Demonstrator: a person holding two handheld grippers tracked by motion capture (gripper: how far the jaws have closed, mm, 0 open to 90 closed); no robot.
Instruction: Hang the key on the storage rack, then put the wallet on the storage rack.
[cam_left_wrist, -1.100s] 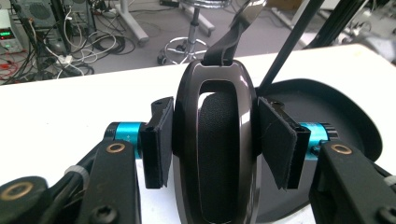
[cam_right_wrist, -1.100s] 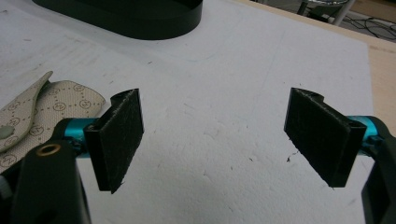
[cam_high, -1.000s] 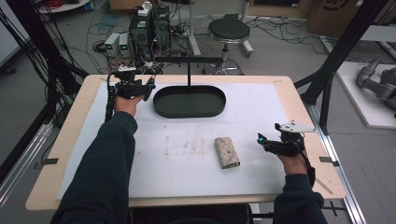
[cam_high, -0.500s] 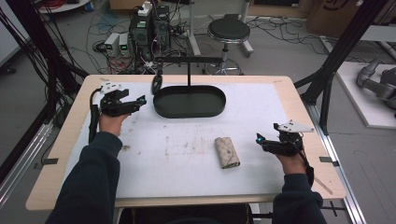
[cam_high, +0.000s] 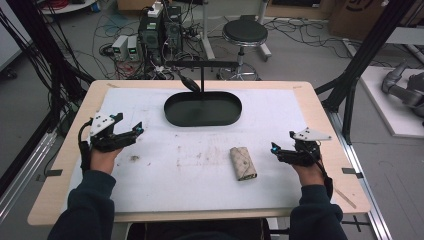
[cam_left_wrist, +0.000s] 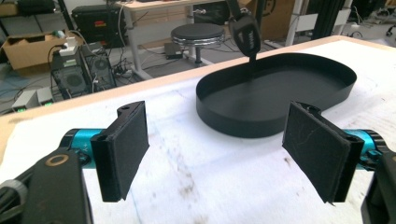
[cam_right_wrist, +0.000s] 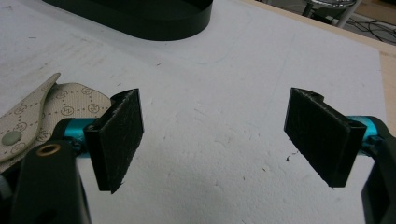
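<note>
A black oval tray (cam_high: 202, 109) lies at the back middle of the white mat. From it rises a thin stand whose crossbar carries a dark fob (cam_high: 191, 82) hanging at its left end. A beige patterned pouch (cam_high: 243, 163) with a snap lies flat right of centre. My left gripper (cam_high: 135, 131) is over the mat's left side, open and empty, with the tray (cam_left_wrist: 275, 93) and the fob (cam_left_wrist: 245, 35) ahead of its jaws. My right gripper (cam_high: 275, 149) hovers just right of the pouch, also open and empty. The pouch (cam_right_wrist: 42, 116) shows beside its left jaw, apart from it.
The mat (cam_high: 200, 165) covers most of a wooden table (cam_high: 325, 115). Behind the table are a black stool (cam_high: 245, 32), computer cases (cam_high: 160, 30) and loose cables on the floor. Black frame posts (cam_high: 360, 65) stand at the right.
My left gripper has drawn back from the stand's left end to the mat's left side, leaving the dark fob hanging from the bar. The right gripper has hardly moved.
</note>
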